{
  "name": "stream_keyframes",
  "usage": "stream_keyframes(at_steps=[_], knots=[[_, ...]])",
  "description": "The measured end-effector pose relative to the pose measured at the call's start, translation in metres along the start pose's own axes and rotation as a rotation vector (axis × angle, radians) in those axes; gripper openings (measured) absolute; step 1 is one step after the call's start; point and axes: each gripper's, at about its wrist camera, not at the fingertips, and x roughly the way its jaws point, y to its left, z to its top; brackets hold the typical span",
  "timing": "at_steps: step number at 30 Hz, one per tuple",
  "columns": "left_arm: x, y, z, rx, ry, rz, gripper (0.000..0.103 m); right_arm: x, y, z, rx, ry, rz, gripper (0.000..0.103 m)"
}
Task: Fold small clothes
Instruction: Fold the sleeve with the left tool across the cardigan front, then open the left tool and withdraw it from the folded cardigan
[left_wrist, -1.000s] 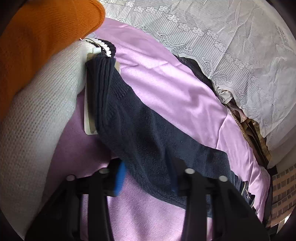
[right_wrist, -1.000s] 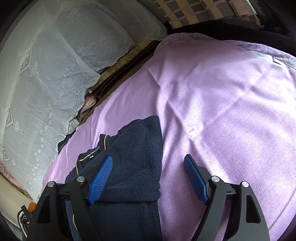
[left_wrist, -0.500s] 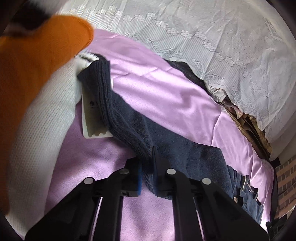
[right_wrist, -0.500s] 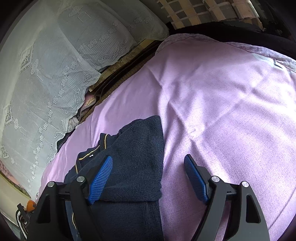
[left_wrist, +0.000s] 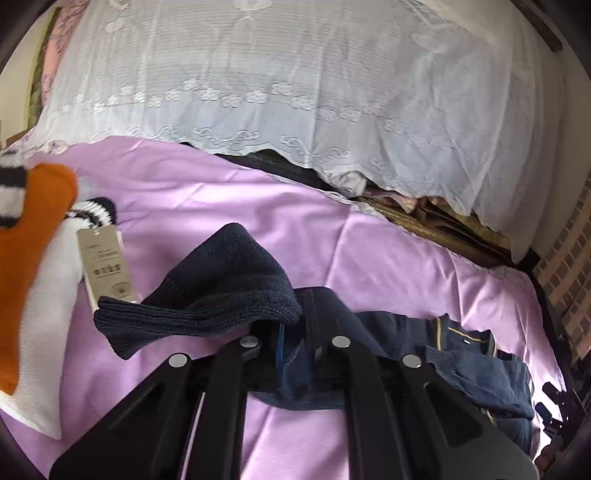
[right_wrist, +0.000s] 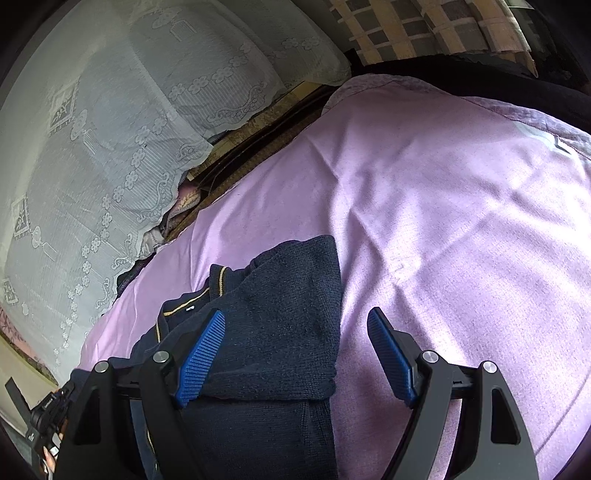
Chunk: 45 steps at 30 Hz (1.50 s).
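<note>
My left claw (left_wrist: 295, 332) is clamped on the sleeve of the navy sweater (left_wrist: 221, 284), lifted off the purple sheet (left_wrist: 369, 251); its body lies ahead and right of that claw. I'd carry the sleeve across onto the body and lay it flat before letting go. My right claw (right_wrist: 295, 354) hangs wide, holding nothing, over the folded navy edge. Bare sheet lies right of it; the orange and white knits (left_wrist: 33, 258) crowd the left claw's left.
</note>
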Motion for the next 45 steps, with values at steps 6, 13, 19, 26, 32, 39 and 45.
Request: stream_keyframes(at_steps=[6, 13, 19, 26, 32, 39, 45], knots=[[0.008, -0.049, -0.001, 0.092, 0.018, -0.027, 0.007, 0.0, -0.001, 0.0, 0.014, 0.004, 0.008, 0.08], [0.015, -0.105, -0.006, 0.165, 0.05, -0.088, 0.007, 0.0, 0.002, 0.001, 0.019, 0.005, 0.027, 0.08], [0.004, -0.147, -0.003, 0.222, 0.053, -0.169, 0.007, 0.001, 0.003, 0.002, 0.031, 0.008, 0.038, 0.08], [0.005, -0.199, -0.029, 0.345, 0.089, -0.232, 0.007, -0.002, 0.003, 0.003, 0.041, 0.004, 0.056, 0.08], [0.023, -0.246, -0.072, 0.473, 0.142, -0.229, 0.007, -0.001, -0.002, 0.005, 0.074, 0.015, 0.074, 0.08], [0.056, -0.269, -0.118, 0.567, 0.261, -0.193, 0.014, -0.001, -0.001, 0.006, 0.071, 0.02, 0.085, 0.08], [0.064, -0.263, -0.122, 0.544, 0.307, -0.214, 0.058, 0.0, 0.002, 0.004, 0.064, 0.035, 0.095, 0.08]])
